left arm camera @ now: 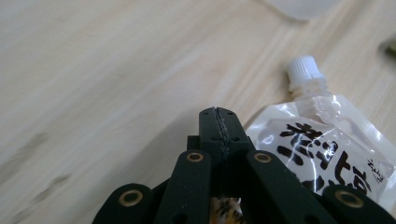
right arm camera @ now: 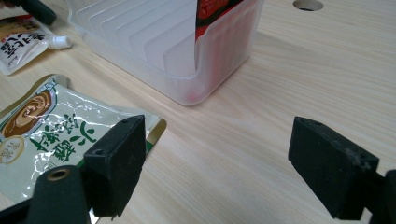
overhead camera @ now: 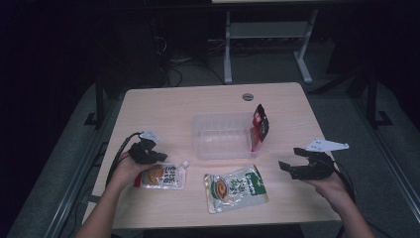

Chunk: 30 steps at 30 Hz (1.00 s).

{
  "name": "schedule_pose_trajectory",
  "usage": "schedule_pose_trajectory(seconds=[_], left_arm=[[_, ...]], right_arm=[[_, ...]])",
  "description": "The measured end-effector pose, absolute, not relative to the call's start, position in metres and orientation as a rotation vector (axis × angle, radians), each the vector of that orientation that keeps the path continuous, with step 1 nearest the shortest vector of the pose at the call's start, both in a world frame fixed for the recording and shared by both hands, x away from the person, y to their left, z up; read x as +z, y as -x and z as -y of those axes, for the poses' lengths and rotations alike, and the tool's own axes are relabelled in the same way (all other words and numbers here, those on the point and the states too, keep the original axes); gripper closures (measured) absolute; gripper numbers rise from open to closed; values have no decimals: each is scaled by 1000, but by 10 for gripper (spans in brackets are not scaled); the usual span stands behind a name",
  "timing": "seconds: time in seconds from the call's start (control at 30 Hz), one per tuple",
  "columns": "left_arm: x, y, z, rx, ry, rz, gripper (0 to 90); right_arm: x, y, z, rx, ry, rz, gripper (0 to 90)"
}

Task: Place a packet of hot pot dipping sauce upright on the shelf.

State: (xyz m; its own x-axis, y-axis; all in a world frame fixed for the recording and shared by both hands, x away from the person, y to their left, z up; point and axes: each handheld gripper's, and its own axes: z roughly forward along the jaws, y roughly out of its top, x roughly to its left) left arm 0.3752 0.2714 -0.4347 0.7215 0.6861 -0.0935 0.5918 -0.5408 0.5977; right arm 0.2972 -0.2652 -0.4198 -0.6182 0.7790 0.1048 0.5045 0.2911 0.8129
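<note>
Dark floor and the white legs of another table lie behind the pale wooden table (overhead camera: 163, 106), which fills the middle of the high view. Near its front left edge lies a white spouted pouch (overhead camera: 163, 176), flat on the wood, its long axis running roughly across the table; the capped spout points right and slightly away from the person, toward the clear plastic container (overhead camera: 220, 134) at the table's centre. The left gripper (overhead camera: 159, 157) sits at the pouch's upper left edge, over the end opposite the spout. In the left gripper view its two black jaws are pressed together tip to tip, and a bit of orange print shows low between the arms, but whether any of the pouch is pinched there I cannot tell. In the same view the pouch's white cap (left arm camera: 304, 70) points up and away from the jaws. A green and white flat pouch (overhead camera: 236, 188) lies in front of the container, well apart from the spouted one. A red and black packet (overhead camera: 260, 124) stands upright at the container's right end. The right gripper (overhead camera: 288, 166) hovers at the right, just beside the green pouch, its jaws wide apart with only bare wood between them
</note>
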Motion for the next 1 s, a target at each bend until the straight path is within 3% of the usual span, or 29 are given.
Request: schedule_pose_trajectory(seconds=[0.17, 0.4, 1.0], left_arm=[[-419, -354, -304, 294, -2228, -1097, 898], [-430, -332, -345, 284, -2203, -1270, 899], [-443, -331, -322, 54, -2312, -1203, 899]], right_arm=[[-420, -296, 264, 1239, -1162, -2256, 186], [-419, -295, 263, 1237, -1154, -2256, 187], [-419, -293, 255, 1219, -1127, -2287, 187]])
